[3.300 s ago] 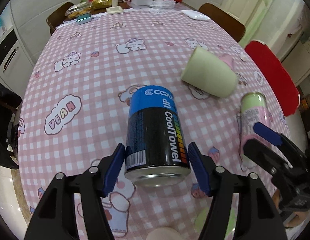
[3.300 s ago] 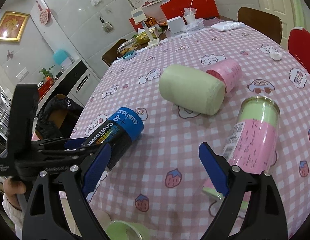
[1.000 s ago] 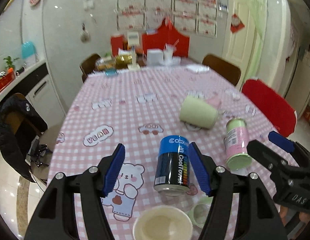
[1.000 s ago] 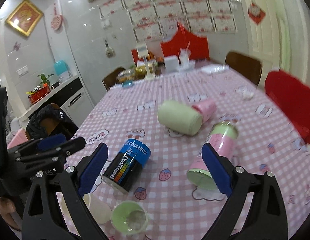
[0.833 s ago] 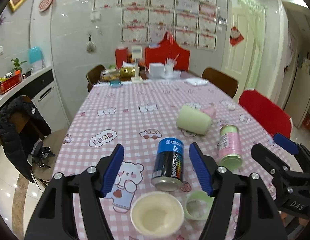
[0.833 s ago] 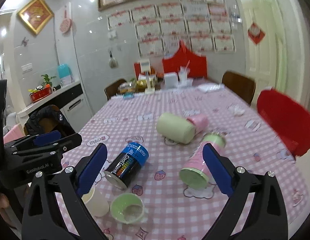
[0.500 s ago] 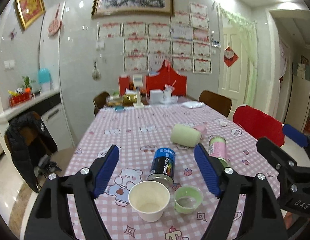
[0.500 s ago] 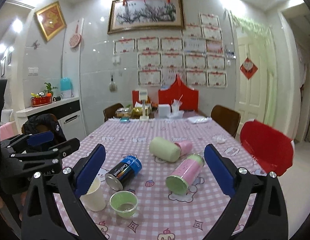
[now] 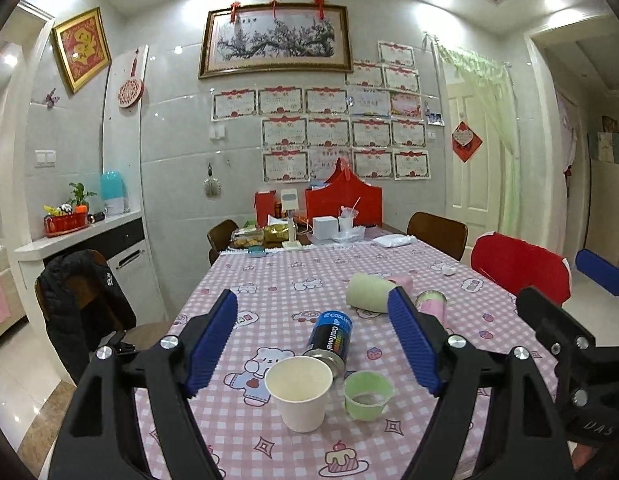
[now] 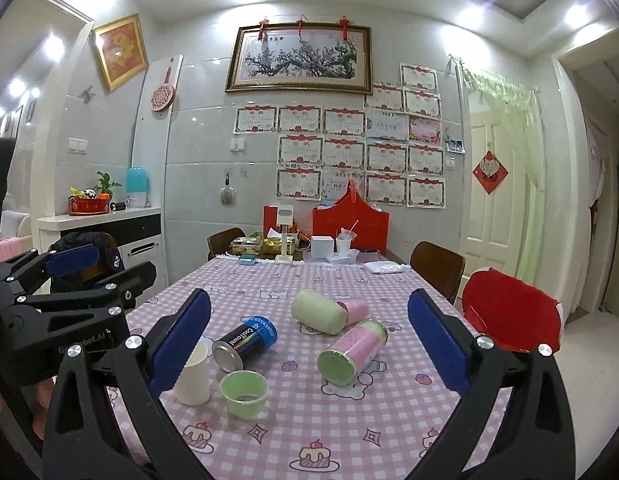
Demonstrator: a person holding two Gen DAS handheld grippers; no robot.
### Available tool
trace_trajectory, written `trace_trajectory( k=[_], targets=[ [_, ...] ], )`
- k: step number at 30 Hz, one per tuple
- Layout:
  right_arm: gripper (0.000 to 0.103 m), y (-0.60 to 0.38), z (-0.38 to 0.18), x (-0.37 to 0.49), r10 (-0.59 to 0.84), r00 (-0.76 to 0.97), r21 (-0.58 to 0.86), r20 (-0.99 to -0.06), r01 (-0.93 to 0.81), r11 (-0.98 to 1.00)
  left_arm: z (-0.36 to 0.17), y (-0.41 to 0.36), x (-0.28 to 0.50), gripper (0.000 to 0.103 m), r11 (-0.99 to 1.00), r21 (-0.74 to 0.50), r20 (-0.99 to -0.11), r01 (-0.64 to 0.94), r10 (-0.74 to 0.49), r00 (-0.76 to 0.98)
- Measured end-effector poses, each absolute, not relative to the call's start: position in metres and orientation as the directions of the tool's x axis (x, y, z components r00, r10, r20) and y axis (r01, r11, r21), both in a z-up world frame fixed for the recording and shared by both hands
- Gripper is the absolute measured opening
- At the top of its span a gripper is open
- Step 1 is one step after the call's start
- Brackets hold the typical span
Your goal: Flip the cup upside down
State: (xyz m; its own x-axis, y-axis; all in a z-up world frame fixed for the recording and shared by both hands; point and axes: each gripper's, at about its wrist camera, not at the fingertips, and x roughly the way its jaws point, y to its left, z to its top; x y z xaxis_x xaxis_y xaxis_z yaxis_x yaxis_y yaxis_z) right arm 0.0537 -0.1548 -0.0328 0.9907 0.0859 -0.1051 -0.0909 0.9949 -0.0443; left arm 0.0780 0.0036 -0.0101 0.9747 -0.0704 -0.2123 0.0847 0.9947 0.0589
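Note:
A white paper cup [image 9: 300,392] stands upright, mouth up, near the table's front edge; it also shows in the right wrist view [image 10: 194,376]. A small green cup [image 9: 367,394] stands upright beside it, also seen in the right wrist view [image 10: 244,393]. My left gripper [image 9: 315,340] is open and empty, held back above the front edge. My right gripper [image 10: 309,344] is open and empty, also well back from the cups.
A blue-and-black can [image 9: 329,338] lies behind the cups. A pink-green can [image 10: 351,350], a pale green cup [image 10: 319,312] and a pink cup [image 10: 355,309] lie on their sides mid-table. Chairs, a red one [image 10: 509,316], ring the pink checked table [image 10: 349,420]. Clutter stands at the far end.
Both grippers have pulled back and up from the table. The left one let go of the blue can, which now lies on the cloth. The upright cups came into view.

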Motion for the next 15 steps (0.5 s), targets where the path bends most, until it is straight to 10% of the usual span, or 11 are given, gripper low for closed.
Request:
trace_trajectory(
  k=[15],
  targets=[
    [0.095, -0.161, -0.033, 0.031, 0.071, 0.995, -0.033, -0.065, -0.073, 0.997, -0.005, -0.013, 0.047, 0.077, 0.991, 0.095, -0.152, 0.094, -0.079, 0.985]
  ],
)
